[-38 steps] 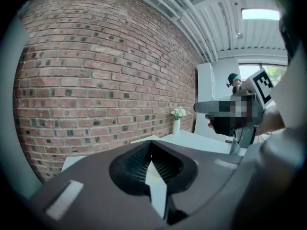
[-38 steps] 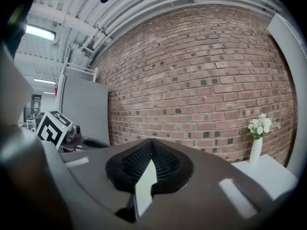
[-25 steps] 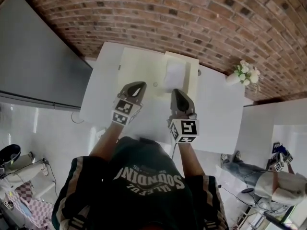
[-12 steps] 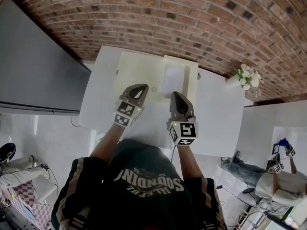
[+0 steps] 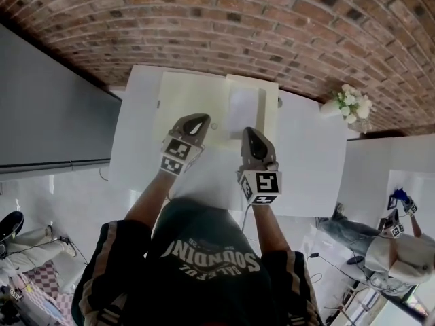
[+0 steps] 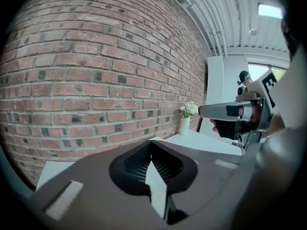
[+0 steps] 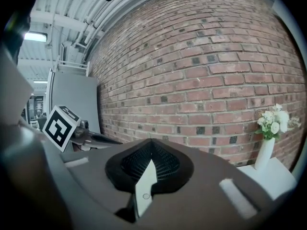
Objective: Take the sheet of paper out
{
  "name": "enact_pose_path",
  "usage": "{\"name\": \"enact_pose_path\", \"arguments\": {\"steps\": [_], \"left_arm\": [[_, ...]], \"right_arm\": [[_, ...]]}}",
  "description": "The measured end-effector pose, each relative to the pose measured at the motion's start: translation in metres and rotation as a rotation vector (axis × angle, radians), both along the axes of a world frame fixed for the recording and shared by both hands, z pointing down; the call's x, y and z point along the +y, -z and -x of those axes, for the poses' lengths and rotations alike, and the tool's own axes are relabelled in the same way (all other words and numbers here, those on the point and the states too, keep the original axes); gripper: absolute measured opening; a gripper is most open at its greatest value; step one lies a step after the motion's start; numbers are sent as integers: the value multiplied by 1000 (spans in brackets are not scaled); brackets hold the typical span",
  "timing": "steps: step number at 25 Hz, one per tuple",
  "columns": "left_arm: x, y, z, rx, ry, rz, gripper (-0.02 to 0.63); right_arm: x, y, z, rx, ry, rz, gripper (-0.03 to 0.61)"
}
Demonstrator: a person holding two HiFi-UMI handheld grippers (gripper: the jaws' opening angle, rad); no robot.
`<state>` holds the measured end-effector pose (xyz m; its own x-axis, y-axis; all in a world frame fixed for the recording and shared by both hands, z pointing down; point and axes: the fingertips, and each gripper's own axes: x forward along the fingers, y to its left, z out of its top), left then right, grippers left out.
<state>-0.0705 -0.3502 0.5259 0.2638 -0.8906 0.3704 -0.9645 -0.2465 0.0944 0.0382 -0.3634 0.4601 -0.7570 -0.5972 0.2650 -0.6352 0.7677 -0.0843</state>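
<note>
A cream folder [image 5: 187, 97] lies on the white table [image 5: 309, 161] against the brick wall. On its right half rests a white sheet of paper [image 5: 243, 104]. My left gripper [image 5: 197, 119] hovers over the folder's near left part, jaws shut with nothing between them. My right gripper [image 5: 250, 133] is at the near edge of the sheet, also shut and empty. In the left gripper view the closed tips [image 6: 150, 143] point at the wall, with the right gripper [image 6: 230, 111] beside them. The right gripper view shows its shut tips [image 7: 151, 142] and the left gripper [image 7: 81, 133].
A white vase of flowers [image 5: 350, 104] stands at the table's far right corner. A grey panel [image 5: 47, 107] stands to the left of the table. Another person [image 5: 401, 250] is at the lower right, away from the table.
Both grippers have moved a little forward and lower over the table, side by side. Their jaws stay shut.
</note>
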Motion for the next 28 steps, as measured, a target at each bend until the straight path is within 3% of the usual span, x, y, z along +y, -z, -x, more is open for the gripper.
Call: {"name": "enact_pose_path", "arguments": {"steps": [8, 14, 28], "left_arm": [[-26, -22, 5, 9, -36, 31, 12], [-37, -51, 3, 27, -52, 96, 12], [-55, -114, -19, 166, -80, 264, 92]], "right_arm": [[-16, -23, 7, 29, -7, 37, 0], [-27, -42, 9, 47, -22, 74, 0], [-36, -85, 9, 89, -56, 141, 0]]}}
